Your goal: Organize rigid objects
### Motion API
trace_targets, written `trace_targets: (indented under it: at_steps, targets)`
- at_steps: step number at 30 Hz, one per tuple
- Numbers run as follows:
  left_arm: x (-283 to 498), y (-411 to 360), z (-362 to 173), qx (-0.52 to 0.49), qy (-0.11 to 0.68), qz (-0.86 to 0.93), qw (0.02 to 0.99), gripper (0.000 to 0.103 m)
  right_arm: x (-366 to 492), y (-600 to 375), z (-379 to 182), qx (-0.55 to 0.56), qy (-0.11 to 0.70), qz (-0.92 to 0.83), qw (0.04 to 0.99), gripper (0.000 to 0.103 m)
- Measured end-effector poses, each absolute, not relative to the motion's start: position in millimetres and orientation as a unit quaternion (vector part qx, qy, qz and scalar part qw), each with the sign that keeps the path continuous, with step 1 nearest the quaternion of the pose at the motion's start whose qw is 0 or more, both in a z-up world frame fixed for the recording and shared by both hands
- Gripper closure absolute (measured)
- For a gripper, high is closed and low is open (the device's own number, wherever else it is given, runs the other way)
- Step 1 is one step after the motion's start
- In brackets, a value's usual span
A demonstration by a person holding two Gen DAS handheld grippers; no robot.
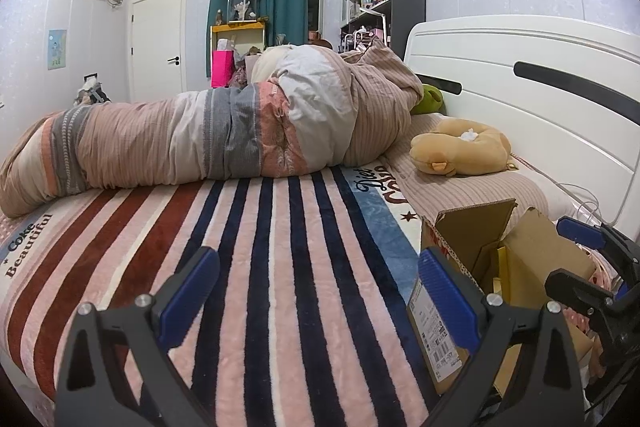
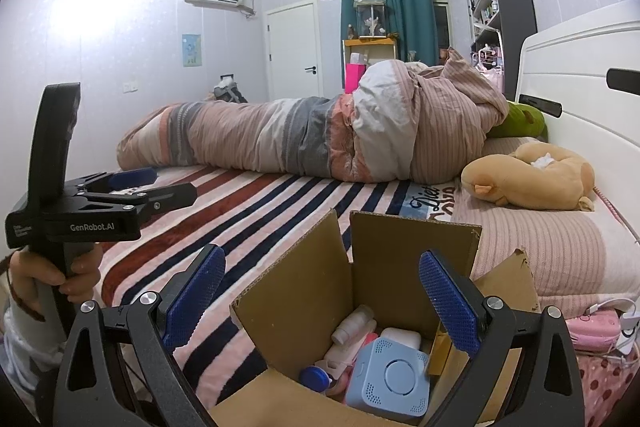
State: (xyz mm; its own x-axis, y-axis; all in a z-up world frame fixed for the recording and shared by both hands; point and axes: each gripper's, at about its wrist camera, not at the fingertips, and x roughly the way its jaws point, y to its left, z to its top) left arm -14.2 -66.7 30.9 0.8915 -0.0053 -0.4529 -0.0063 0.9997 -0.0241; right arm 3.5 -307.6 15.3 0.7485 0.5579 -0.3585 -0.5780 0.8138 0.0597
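An open cardboard box (image 2: pixel 384 267) stands on the striped blanket at the bed's near right. Inside lie a blue-grey square device (image 2: pixel 390 383), a white bottle (image 2: pixel 352 323), a white case (image 2: pixel 400 337), a blue round item (image 2: pixel 314 379) and pink items. My right gripper (image 2: pixel 322 301) hangs open just above the box mouth, holding nothing. My left gripper (image 1: pixel 320 295) is open and holds nothing over the blanket, left of the box (image 1: pixel 480 251). A hand (image 2: pixel 76 275) holds the left gripper (image 2: pixel 152 187) in the right wrist view. The right gripper (image 1: pixel 576 259) shows at the box's far side.
A rolled duvet (image 1: pixel 220 139) lies across the bed's middle. A tan plush toy (image 2: pixel 532 179) and a green one (image 2: pixel 524 121) rest by the white headboard (image 1: pixel 520 107). A pink case (image 2: pixel 596 331) and white cables lie right of the box. The striped blanket (image 1: pixel 260 247) stretches left.
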Motion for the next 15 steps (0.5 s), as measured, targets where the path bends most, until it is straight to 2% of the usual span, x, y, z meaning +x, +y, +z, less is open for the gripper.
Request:
trace_targets:
  at_steps: [15]
  targets:
    - [-17.8, -69.7, 32.2, -0.014, 0.230, 0.002, 0.973, 0.004, 3.9, -304.3, 13.5, -0.019, 0.187, 0.313, 0.931, 0.005]
